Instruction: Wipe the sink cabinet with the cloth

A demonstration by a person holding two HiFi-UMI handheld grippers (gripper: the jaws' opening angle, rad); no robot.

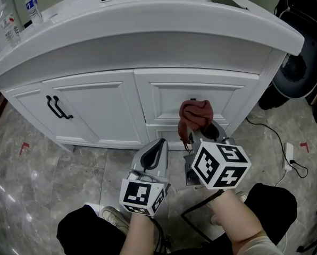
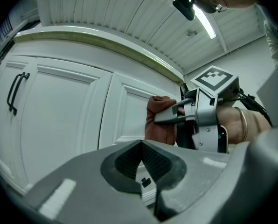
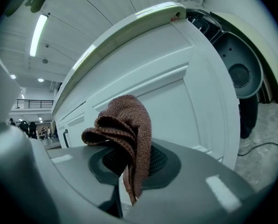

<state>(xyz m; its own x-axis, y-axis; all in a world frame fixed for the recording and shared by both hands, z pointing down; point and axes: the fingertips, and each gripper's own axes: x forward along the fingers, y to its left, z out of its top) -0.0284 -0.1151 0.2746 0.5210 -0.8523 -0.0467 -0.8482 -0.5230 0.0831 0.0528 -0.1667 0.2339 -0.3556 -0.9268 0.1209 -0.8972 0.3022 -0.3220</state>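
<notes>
Pinching the rust-brown knitted cloth (image 3: 127, 125) in a bunched fold, my right gripper (image 1: 199, 135) holds it just ahead against the sink cabinet's (image 1: 164, 97) smooth white recessed door panel; actual contact I can't tell. Just left of it, my left gripper (image 2: 141, 166) shows ribbed dark pads (image 2: 128, 161) pressed together, empty.

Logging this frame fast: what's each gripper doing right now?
Left gripper: shut, empty.
Right gripper: shut on the cloth.
</notes>
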